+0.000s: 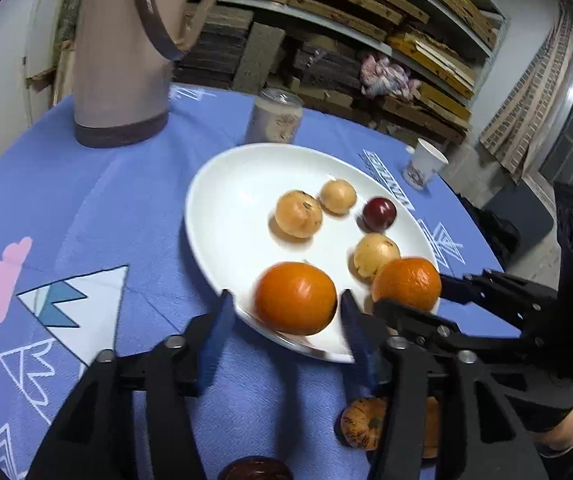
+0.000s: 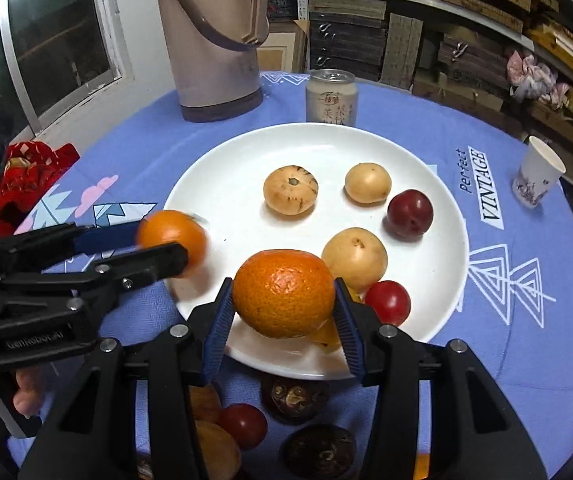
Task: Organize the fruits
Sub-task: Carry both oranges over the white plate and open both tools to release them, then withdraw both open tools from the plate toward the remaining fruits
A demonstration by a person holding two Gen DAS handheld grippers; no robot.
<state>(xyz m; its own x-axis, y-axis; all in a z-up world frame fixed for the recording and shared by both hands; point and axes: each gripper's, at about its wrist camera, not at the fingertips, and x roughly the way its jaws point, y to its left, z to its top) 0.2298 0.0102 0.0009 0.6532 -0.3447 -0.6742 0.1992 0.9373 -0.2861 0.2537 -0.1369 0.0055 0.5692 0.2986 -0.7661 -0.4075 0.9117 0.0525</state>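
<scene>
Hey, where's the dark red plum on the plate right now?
In the right wrist view the dark red plum lies on the right side of the white plate, between two yellow fruits, nearest the Vintage lettering on the cloth.

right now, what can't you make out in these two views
- Left wrist view: the top of the thermos, cut off by the upper edge.
- Left wrist view: speckled fruit on the cloth, half hidden behind the left tongs.
- Left wrist view: the label on the can, too blurred to read.
- Right wrist view: yellow fruit, mostly covered by the orange in the right tongs.
</scene>
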